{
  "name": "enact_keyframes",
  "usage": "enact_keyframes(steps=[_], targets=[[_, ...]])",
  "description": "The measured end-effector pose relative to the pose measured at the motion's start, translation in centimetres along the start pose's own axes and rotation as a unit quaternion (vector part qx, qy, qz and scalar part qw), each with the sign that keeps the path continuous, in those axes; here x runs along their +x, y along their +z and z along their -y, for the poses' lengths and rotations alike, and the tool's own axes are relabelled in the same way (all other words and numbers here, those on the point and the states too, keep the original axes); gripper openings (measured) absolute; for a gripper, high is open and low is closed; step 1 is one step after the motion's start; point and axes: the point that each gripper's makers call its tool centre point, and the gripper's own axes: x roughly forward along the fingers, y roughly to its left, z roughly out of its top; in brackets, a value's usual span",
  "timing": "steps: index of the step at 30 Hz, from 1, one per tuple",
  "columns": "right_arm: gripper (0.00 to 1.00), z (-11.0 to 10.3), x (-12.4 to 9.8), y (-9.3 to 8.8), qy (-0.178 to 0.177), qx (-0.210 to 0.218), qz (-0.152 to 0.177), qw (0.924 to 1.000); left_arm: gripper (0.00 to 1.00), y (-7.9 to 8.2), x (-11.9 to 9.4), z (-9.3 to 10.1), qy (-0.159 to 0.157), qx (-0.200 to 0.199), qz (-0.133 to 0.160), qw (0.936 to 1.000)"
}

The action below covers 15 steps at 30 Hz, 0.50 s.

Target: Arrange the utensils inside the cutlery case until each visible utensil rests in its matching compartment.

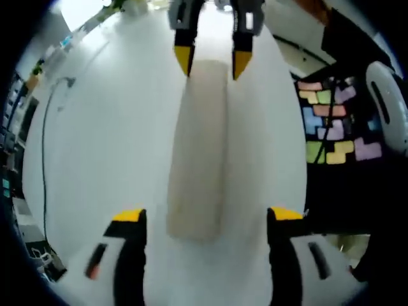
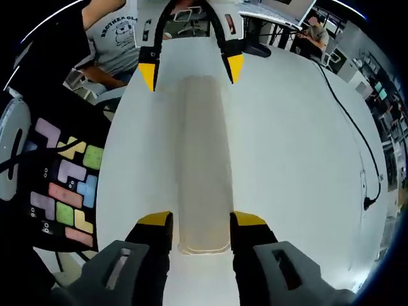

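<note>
I am holding my right tool (image 2: 200,222) and left tool (image 1: 207,215) open at opposite ends of the cutlery case (image 2: 203,166), its long axis running straight up the frame's centre on the tabletop (image 2: 299,146).

The case (image 2: 203,166) looks like matt, smooth beige plastic. The worktop (image 2: 287,159) is smooth white with a soft sheen. Claw tips look like yellow plastic.

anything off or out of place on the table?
Nothing spilled or damaged. The long beige case lies flat and straight on the white table, closed, with no utensils visible. The left gripper and right gripper are both open, one at each end of it. A black cable trails across the table.
</note>
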Motion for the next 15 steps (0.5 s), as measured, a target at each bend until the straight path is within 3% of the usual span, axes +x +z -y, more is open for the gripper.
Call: enact_keyframes(steps=[2, 5, 15], targets=[[0.43, 0.0, 0.1, 0.0, -0.004, -0.006, -0.001, 1.0, 0.83, 0.1, 0.7, 0.1, -0.007, -0.002, 0.008, 0.9999], [0.48, 1.2, 0.1, -0.6, -0.033, -0.023, -0.032, 0.9987, 0.8, -0.3, 1.8, 0.3, -0.01, 0.002, -0.005, 0.9999], [0.45, 1.0, 2.9, -0.6, -0.002, -0.021, -0.037, 0.9991, 0.71, -0.3, 2.4, 0.2, 0.007, 0.007, 0.007, 0.9999]])
